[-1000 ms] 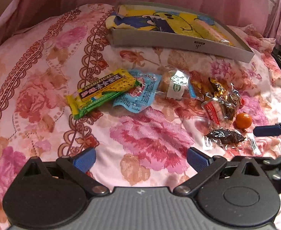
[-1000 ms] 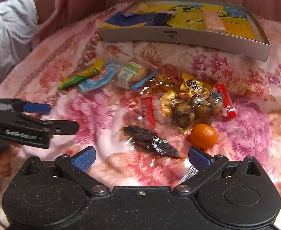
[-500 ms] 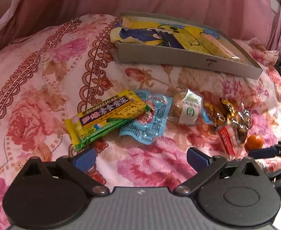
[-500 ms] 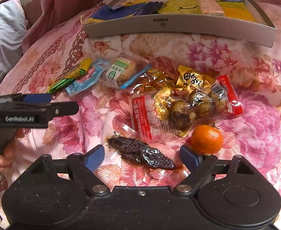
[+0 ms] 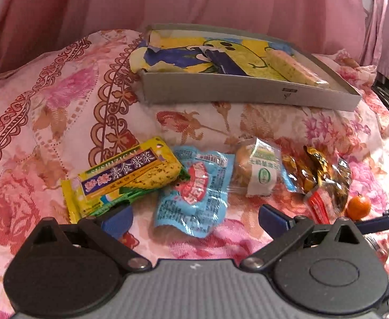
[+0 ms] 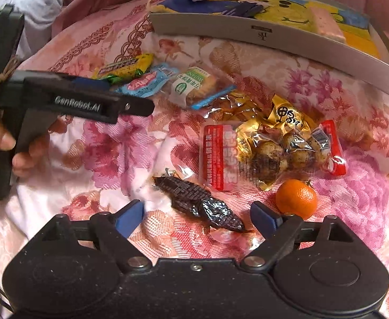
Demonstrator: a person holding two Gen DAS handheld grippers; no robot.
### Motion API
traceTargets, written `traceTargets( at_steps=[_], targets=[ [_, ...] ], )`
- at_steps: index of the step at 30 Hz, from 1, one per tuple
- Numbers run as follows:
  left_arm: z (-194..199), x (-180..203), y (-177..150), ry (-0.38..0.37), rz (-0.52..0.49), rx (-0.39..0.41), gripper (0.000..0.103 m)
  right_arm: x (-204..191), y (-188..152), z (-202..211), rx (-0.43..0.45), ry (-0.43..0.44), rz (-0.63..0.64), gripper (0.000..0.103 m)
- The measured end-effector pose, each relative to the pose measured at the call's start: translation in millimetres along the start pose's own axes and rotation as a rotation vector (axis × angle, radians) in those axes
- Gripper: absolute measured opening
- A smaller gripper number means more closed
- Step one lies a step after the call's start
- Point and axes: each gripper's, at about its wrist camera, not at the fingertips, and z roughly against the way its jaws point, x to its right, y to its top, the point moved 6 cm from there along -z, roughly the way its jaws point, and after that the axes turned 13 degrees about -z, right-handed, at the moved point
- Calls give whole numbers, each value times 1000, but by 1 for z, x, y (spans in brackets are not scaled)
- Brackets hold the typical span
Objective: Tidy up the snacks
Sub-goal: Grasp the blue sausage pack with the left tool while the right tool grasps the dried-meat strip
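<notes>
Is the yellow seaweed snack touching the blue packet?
Touching. The left wrist view shows the yellow seaweed snack overlapping the blue packet's upper left edge.

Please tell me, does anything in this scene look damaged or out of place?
Yes. The grey box has a torn, ragged lining that spills over its left corner. Only one pink snack bar lies inside; the other snacks, such as the small orange, lie scattered on the floral bedspread.

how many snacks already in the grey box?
2 visible. A pink speckled bar lies toward the right end of the grey box; a dark blue packet lies near the middle. The near wall may hide more.
</notes>
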Motion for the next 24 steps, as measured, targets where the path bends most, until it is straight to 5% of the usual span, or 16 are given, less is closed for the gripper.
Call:
traceTargets(
  at_steps=[4, 9, 24],
  targets=[
    [-4, -1, 1, -5, -6, 2, 78, 1, 1, -1, 3, 9, -9, 81],
    [-2, -2, -1, -4, 6, 12, 63, 1, 2, 0, 7, 12, -21, 76],
    [8, 3, -4, -32, 70, -47, 65, 11, 13, 1, 83, -7, -130, 70]
  ],
)
